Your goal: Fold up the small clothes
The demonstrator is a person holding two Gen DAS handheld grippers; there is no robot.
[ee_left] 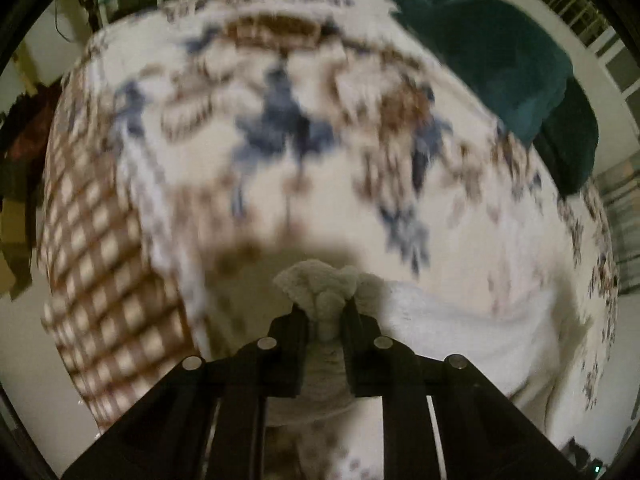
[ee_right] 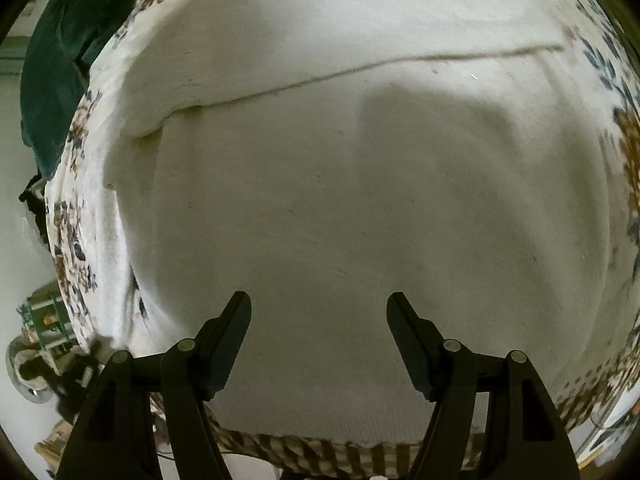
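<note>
A white towel-like cloth (ee_right: 340,200) lies spread over a patterned bed cover (ee_left: 280,140); a fold edge crosses it in the right wrist view. My left gripper (ee_left: 323,308) is shut on a bunched corner of the white cloth (ee_left: 320,280), with the rest of the cloth (ee_left: 460,320) trailing to the right. My right gripper (ee_right: 319,304) is open and empty, hovering just above the flat white cloth. The left wrist view is motion-blurred.
A dark green garment (ee_left: 500,60) lies at the far right of the bed, and it also shows in the right wrist view (ee_right: 56,60). The cover's checked border (ee_left: 100,260) marks the bed's edge. Clutter (ee_right: 44,332) sits on the floor left.
</note>
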